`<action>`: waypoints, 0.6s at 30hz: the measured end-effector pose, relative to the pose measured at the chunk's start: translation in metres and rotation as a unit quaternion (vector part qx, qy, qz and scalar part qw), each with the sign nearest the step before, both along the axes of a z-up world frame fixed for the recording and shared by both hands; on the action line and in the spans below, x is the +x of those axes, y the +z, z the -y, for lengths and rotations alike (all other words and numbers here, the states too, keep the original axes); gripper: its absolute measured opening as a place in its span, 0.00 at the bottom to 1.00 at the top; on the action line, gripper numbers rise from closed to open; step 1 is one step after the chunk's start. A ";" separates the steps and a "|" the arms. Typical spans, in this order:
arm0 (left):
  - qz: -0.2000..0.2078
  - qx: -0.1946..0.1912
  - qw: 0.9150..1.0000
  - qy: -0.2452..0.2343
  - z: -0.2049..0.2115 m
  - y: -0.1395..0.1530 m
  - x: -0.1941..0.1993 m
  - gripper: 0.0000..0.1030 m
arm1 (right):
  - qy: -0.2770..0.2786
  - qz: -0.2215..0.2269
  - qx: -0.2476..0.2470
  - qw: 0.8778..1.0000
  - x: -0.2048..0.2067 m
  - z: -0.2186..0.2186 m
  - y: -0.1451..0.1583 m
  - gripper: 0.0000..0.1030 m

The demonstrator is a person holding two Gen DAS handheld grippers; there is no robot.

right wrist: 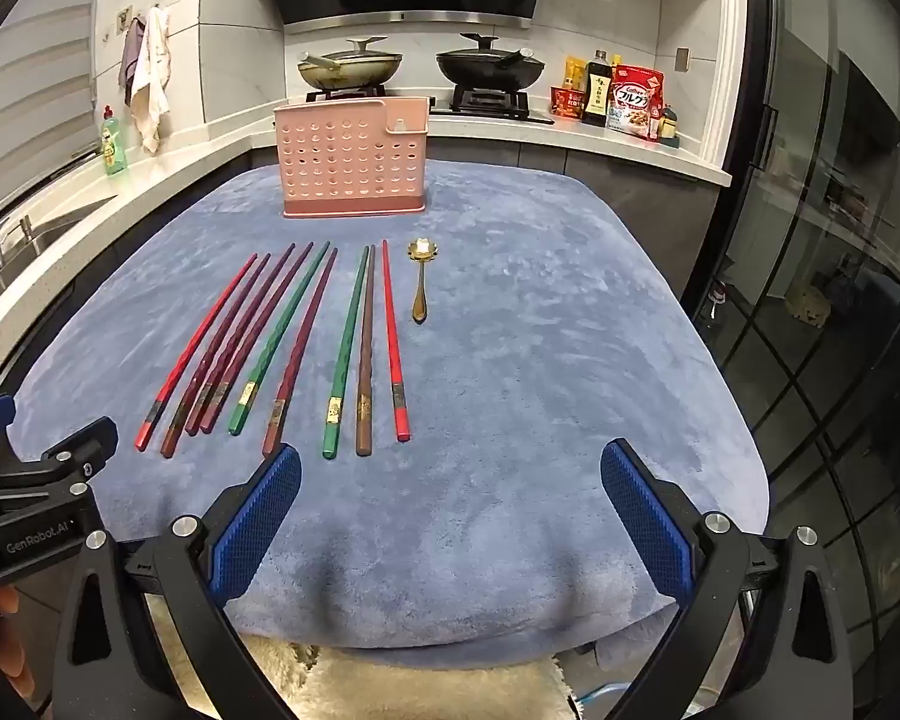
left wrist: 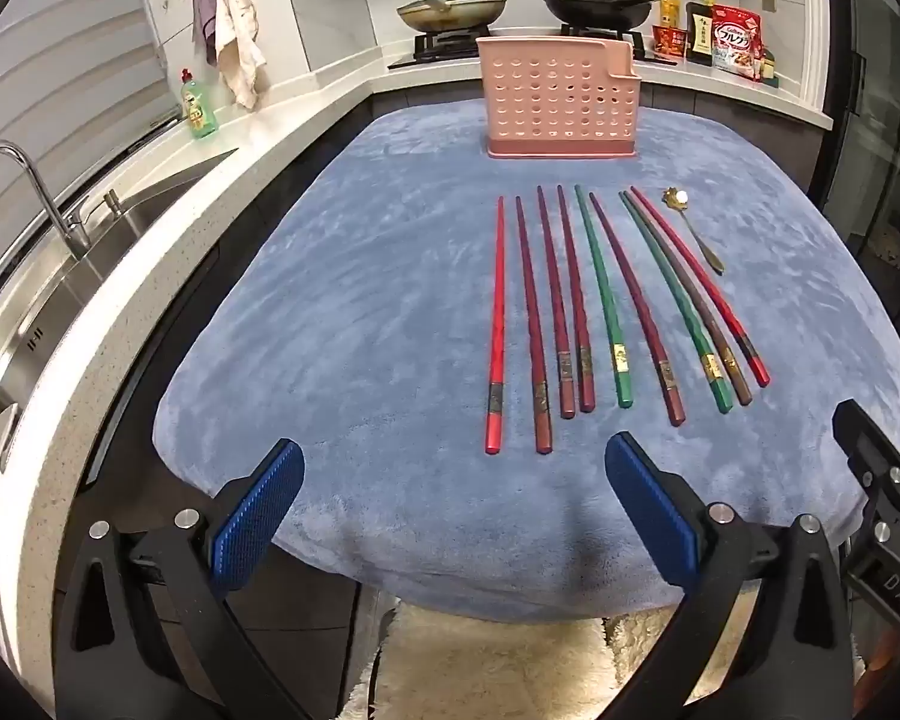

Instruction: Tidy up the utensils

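Grippers come first, both hovering over the near edge of the blue cloth (left wrist: 342, 312) that covers the table: the left gripper (left wrist: 453, 480) has its jaws spread wide with nothing between them, and the right gripper (right wrist: 450, 483) is released the same way, also empty.

Just beyond lies the row of nine chopsticks (left wrist: 606, 306), side by side on the cloth. Their long axes run from the near edge toward the far edge, thick banded ends nearest the jaws and tips pointing away. Seen from the left wrist, the row lies ahead and to the right of the left jaws. Seen from the right wrist, it lies ahead and to the left, with the three rightmost sticks almost straight ahead. Either hand could likely reach its own end of the row.

At the row's right end, near the tips, the small gold spoon (right wrist: 420, 282) lies along the same axis, bowl away; the right hand looks nearer to it.

Farthest, the pink holder (right wrist: 352, 159) stands upright at the far edge, holding nothing that I can see.
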State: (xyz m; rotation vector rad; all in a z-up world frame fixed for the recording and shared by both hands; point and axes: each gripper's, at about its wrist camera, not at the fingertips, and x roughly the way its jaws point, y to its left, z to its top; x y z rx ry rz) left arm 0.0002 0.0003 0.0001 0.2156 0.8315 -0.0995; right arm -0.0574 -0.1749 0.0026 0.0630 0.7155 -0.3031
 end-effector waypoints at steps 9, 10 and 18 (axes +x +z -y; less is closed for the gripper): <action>0.008 -0.021 1.000 0.005 -0.004 0.004 0.004 0.93 | 0.005 0.000 0.003 1.000 0.000 -0.001 0.000 0.93; 0.011 -0.019 1.000 0.003 -0.003 0.004 0.003 0.93 | 0.000 -0.003 0.003 1.000 0.000 0.000 -0.002 0.93; 0.001 -0.016 1.000 -0.002 0.001 0.001 -0.003 0.93 | 0.000 -0.003 0.004 1.000 -0.002 0.001 -0.003 0.93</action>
